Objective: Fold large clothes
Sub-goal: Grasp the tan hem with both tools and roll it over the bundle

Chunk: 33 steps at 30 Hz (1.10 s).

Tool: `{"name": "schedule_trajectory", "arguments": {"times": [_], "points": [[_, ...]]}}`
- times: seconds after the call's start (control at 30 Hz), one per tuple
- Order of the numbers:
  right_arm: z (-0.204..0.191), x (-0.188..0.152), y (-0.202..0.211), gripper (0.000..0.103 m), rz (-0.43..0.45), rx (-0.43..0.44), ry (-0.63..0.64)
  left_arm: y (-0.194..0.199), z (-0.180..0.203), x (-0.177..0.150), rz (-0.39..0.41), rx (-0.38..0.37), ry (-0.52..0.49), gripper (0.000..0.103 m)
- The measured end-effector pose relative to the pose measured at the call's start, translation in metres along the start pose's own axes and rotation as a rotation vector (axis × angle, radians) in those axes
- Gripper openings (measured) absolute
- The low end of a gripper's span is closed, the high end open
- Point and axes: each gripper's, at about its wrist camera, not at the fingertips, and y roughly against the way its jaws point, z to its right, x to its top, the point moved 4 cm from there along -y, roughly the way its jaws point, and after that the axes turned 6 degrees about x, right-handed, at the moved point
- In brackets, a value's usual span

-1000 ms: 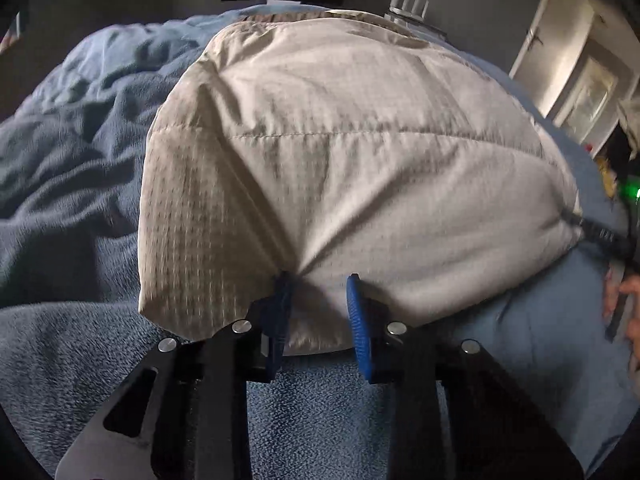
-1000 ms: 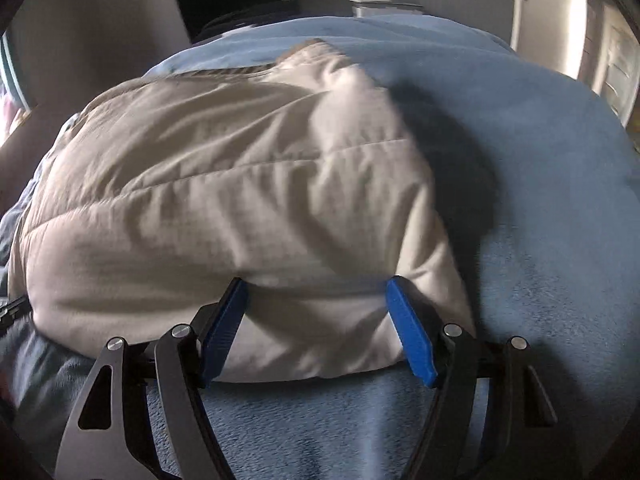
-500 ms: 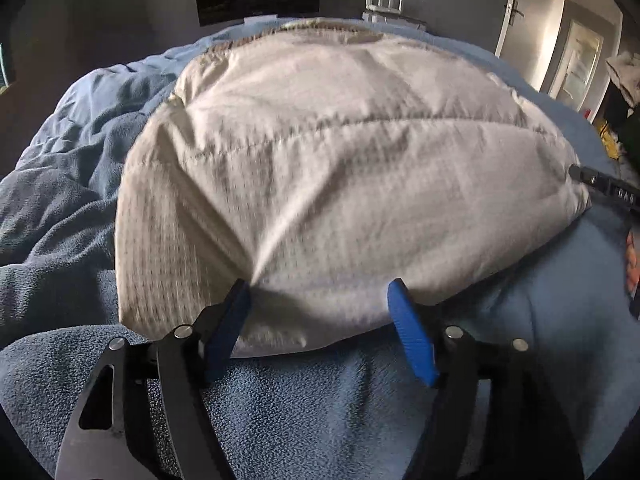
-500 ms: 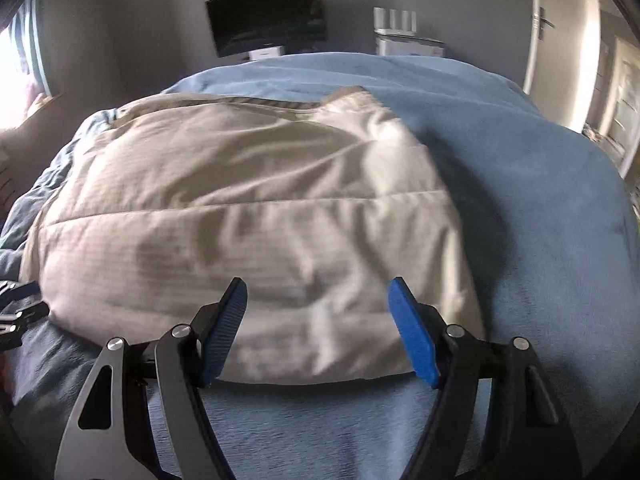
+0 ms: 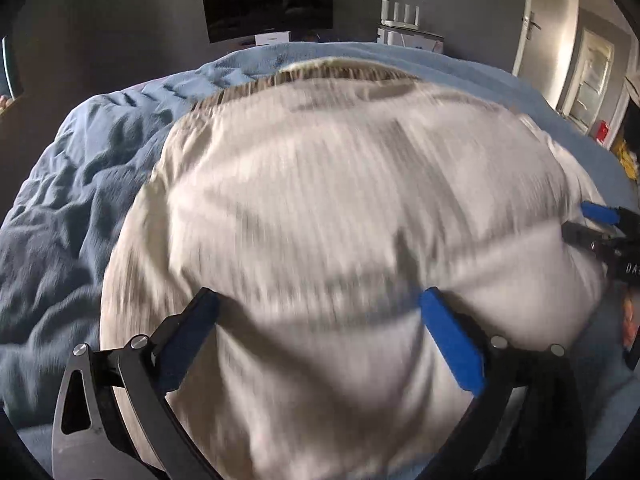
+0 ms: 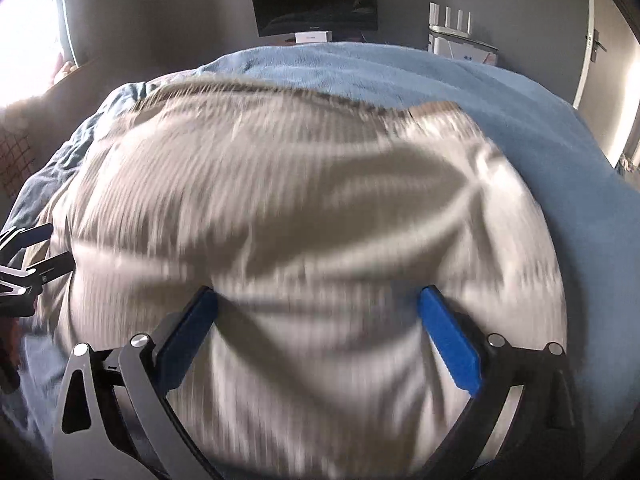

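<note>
A beige quilted jacket point(image 5: 340, 208) lies folded on the blue blanket point(image 6: 500, 92). The left gripper point(image 5: 316, 304) and right gripper point(image 6: 316, 304) hover over its near edge, jaws spread wide, gripping nothing.

Dim room, heavy motion blur, fisheye.

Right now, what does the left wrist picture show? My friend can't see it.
A big puffy beige jacket, blurry from motion, lies on a blue blanket and fills most of the picture. The left gripper is over its near part, jaws wide open with blue pads. The right gripper peeks in at the right edge.
</note>
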Motion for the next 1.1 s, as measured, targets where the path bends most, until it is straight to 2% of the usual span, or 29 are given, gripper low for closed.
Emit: {"name": "schedule_trajectory", "arguments": {"times": [0.27, 0.47, 0.6, 0.77, 0.9, 1.1], "points": [[0.009, 0.069, -0.057, 0.097, -0.04, 0.015, -0.021, -0.046, 0.003, 0.066, -0.037, -0.007, 0.065, 0.098], [0.019, 0.104, -0.094, 0.097, -0.077, 0.032, -0.07, -0.072, -0.001, 0.103, -0.053, 0.014, 0.106, 0.098], [0.016, 0.124, -0.118, 0.097, -0.103, 0.03, -0.054, -0.084, 0.0, 0.127, -0.051, 0.063, 0.06, 0.097], [0.023, 0.128, -0.141, 0.097, -0.118, 0.068, -0.084, -0.117, -0.002, 0.125, -0.116, 0.076, 0.059, 0.098], [0.026, 0.123, -0.153, 0.097, -0.123, 0.07, -0.097, -0.131, 0.0, 0.119, -0.135, 0.093, 0.05, 0.098], [0.02, 0.119, -0.162, 0.097, -0.154, 0.021, -0.073, -0.142, 0.002, 0.114, -0.159, 0.095, 0.049, 0.098]]}}
